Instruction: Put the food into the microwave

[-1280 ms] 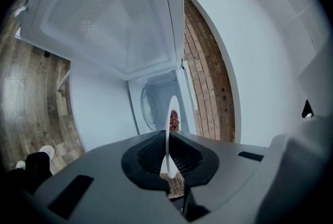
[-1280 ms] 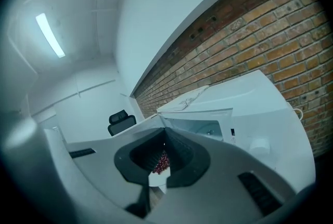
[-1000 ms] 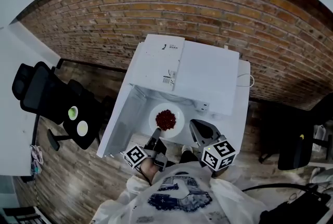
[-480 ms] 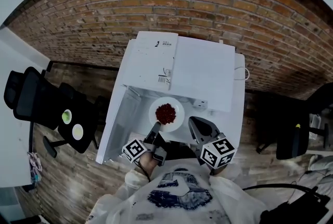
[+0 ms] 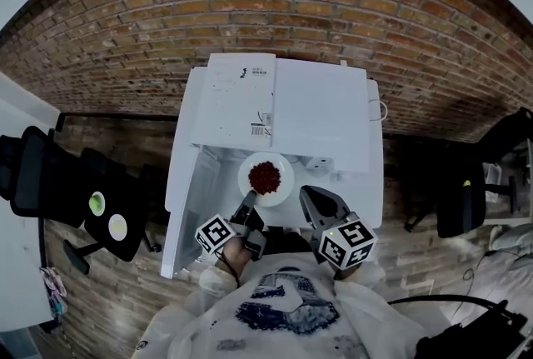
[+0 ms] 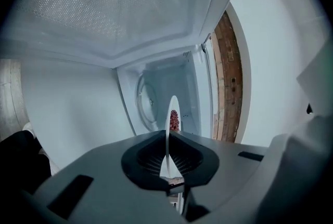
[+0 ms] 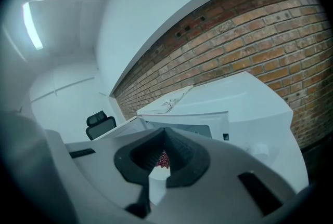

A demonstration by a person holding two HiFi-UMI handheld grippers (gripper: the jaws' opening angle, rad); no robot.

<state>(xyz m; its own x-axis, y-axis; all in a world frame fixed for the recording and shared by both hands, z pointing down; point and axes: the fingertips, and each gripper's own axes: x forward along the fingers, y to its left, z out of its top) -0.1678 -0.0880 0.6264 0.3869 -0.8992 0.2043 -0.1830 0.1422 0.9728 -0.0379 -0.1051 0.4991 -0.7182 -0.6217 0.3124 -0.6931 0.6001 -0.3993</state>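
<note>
A white plate (image 5: 283,184) with a heap of red food (image 5: 265,177) hangs just in front of the open white microwave (image 5: 321,112). My left gripper (image 5: 249,201) is shut on the plate's near rim. In the left gripper view the plate (image 6: 167,114) stands edge-on between the jaws, the food (image 6: 174,120) beyond, and the cavity with its turntable (image 6: 147,102) ahead. The microwave door (image 5: 187,199) is swung open to the left. My right gripper (image 5: 310,201) hovers right of the plate, jaws together and empty; its own view shows the food (image 7: 164,159) past the right gripper (image 7: 165,134).
The microwave stands on a white cabinet (image 5: 373,199) against a brick wall (image 5: 275,7). A leaflet (image 5: 237,95) lies on the microwave's top. Black office chairs (image 5: 33,174) stand at the left, and another dark chair (image 5: 466,191) at the right.
My left gripper has carried the plate a little forward and lower, closer to the microwave's opening. The right gripper has hardly moved. The head view has shifted.
</note>
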